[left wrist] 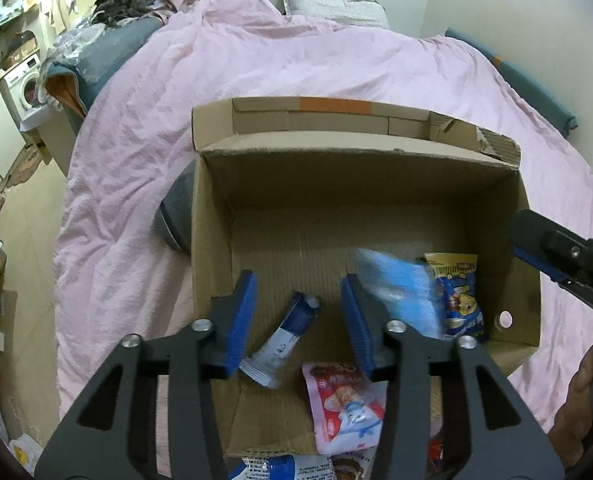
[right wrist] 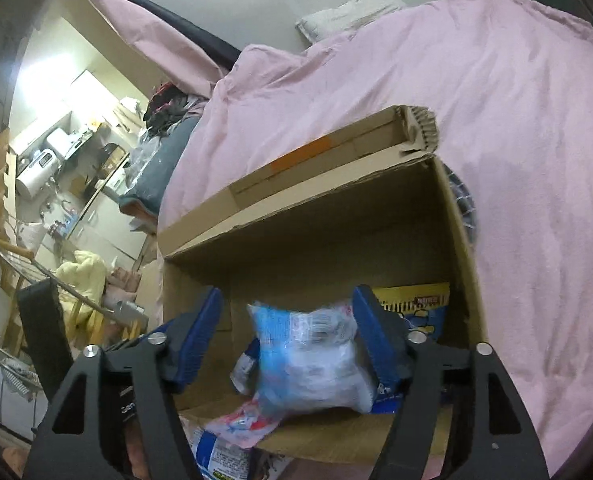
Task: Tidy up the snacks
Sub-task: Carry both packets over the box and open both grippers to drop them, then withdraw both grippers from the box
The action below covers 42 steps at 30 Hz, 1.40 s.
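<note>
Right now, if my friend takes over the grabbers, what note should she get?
Left gripper: open, empty, over the near side of the cardboard box.
Right gripper: open, with a blurry light-blue snack bag between its fingers; it looks like it is dropping into the box.
Already in the box: a blue-and-white packet and a yellow-and-blue bag by the right wall.
A pink pouch lies on the front flap.
Left to do: the pink pouch and the packets at the near edge outside the box.
</note>
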Each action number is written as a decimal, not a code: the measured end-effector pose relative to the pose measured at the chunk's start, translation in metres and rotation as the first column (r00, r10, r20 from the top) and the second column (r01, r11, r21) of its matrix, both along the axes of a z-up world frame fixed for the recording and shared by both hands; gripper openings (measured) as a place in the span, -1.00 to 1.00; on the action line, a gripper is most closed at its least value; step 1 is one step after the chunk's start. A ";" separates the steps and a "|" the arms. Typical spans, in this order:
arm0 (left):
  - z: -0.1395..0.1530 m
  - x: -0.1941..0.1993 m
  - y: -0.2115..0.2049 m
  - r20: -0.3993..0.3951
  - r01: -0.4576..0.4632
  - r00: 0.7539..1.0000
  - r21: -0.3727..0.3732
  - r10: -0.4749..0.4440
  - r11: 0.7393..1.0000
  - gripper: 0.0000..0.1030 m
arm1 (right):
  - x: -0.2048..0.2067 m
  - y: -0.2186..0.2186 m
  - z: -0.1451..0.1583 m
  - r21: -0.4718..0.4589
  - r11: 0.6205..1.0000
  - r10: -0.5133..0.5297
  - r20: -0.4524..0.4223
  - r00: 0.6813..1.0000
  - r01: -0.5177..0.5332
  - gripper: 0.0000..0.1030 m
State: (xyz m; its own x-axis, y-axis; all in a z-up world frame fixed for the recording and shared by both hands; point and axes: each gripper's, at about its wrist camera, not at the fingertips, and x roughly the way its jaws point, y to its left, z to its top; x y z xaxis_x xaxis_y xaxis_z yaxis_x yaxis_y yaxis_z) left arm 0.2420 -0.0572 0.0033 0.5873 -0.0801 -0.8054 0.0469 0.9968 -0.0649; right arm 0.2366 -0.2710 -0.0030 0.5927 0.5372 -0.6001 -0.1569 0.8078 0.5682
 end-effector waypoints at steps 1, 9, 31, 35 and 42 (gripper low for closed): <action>0.001 0.000 0.000 0.000 -0.002 1.000 -0.002 0.002 1.000 0.17 | 0.001 0.000 -0.001 -0.002 1.000 -0.003 -0.007 1.000 0.003 0.55; 0.011 -0.005 0.003 0.041 -0.001 0.999 -0.019 0.002 1.000 0.42 | 0.003 -0.003 -0.004 0.001 1.000 -0.013 -0.031 0.999 0.013 0.76; 0.049 -0.042 0.035 0.148 -0.092 0.984 -0.080 0.103 0.993 0.83 | -0.036 0.000 0.023 -0.057 0.998 0.011 0.025 1.000 -0.010 0.97; 0.049 -0.055 0.033 0.136 -0.069 0.988 -0.070 0.078 0.995 0.83 | -0.047 -0.001 0.026 -0.060 0.998 0.004 0.024 1.000 -0.003 0.97; 0.047 -0.075 0.039 0.109 -0.046 0.993 -0.053 0.052 0.997 0.83 | -0.065 -0.007 0.023 -0.080 0.997 -0.016 -0.003 1.000 0.016 0.97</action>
